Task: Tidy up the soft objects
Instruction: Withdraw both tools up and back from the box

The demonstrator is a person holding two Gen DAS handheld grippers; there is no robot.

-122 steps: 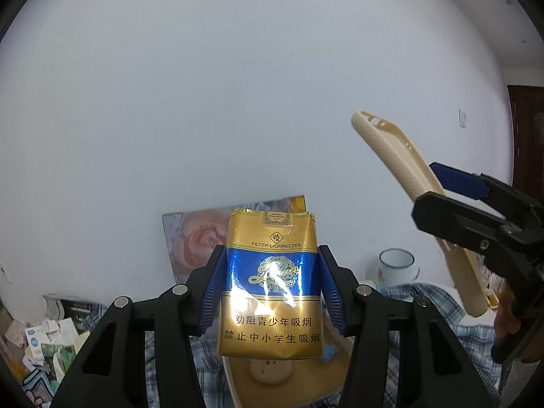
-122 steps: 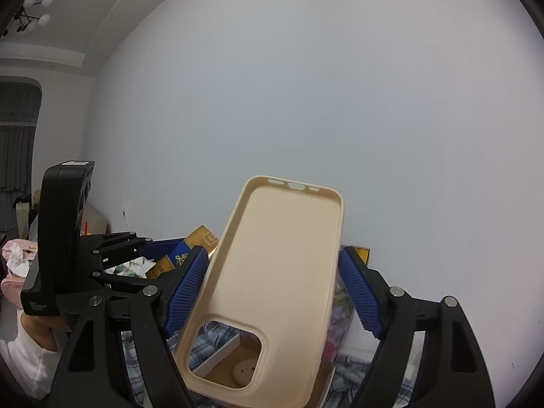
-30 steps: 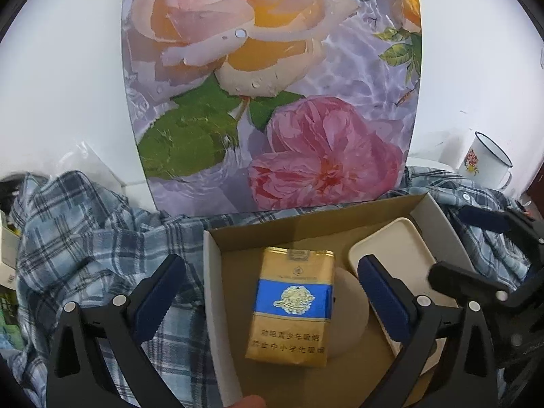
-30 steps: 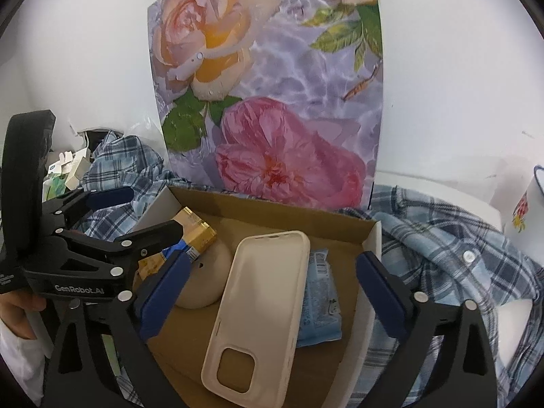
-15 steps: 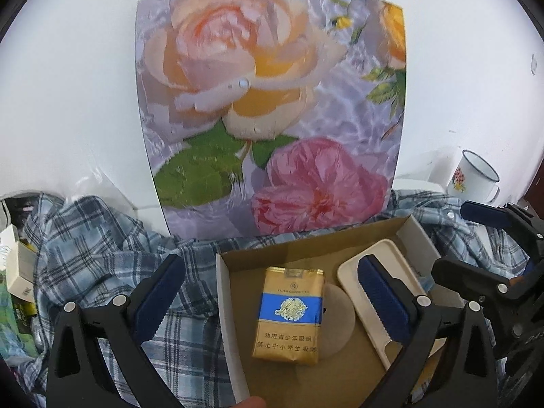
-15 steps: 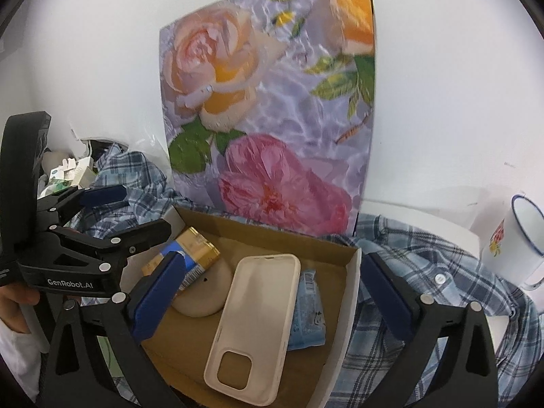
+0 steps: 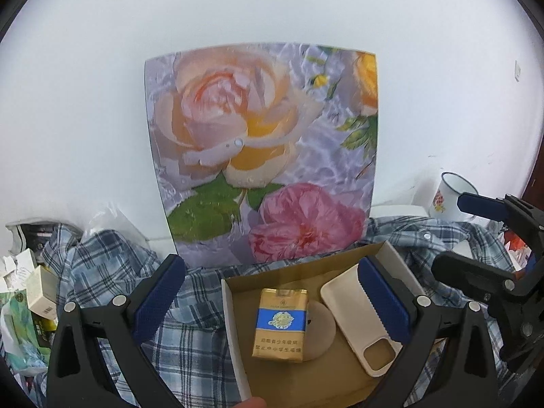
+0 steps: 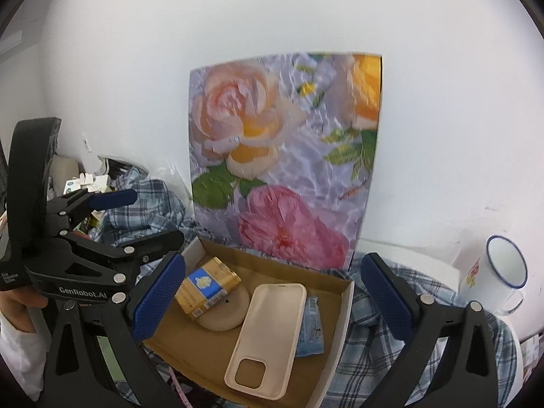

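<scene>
A gold and blue cigarette pack (image 7: 281, 325) (image 8: 207, 287) lies in the open cardboard box (image 7: 228, 309) (image 8: 343, 309), partly on a round beige pad (image 8: 222, 316). Beside it a cream phone case (image 7: 360, 316) (image 8: 267, 338) lies flat, overlapping a light blue packet (image 8: 311, 328). My left gripper (image 7: 272, 297) hangs open above the box with nothing between its pads. My right gripper (image 8: 272, 301) is also open and empty over the box. Each gripper shows at the edge of the other's view.
The box sits on a blue plaid cloth (image 7: 119, 272) (image 8: 391, 353). A rose-printed board (image 7: 265, 149) (image 8: 289, 156) leans on the white wall behind. A white enamel mug (image 7: 448, 197) (image 8: 499, 272) stands at right. Small cartons and packets (image 7: 30, 302) pile up at left.
Both grippers have pulled back and up from the box, which looks smaller and lower in view. Four seconds ago the left held the pack and the right held the case; both now lie in the box.
</scene>
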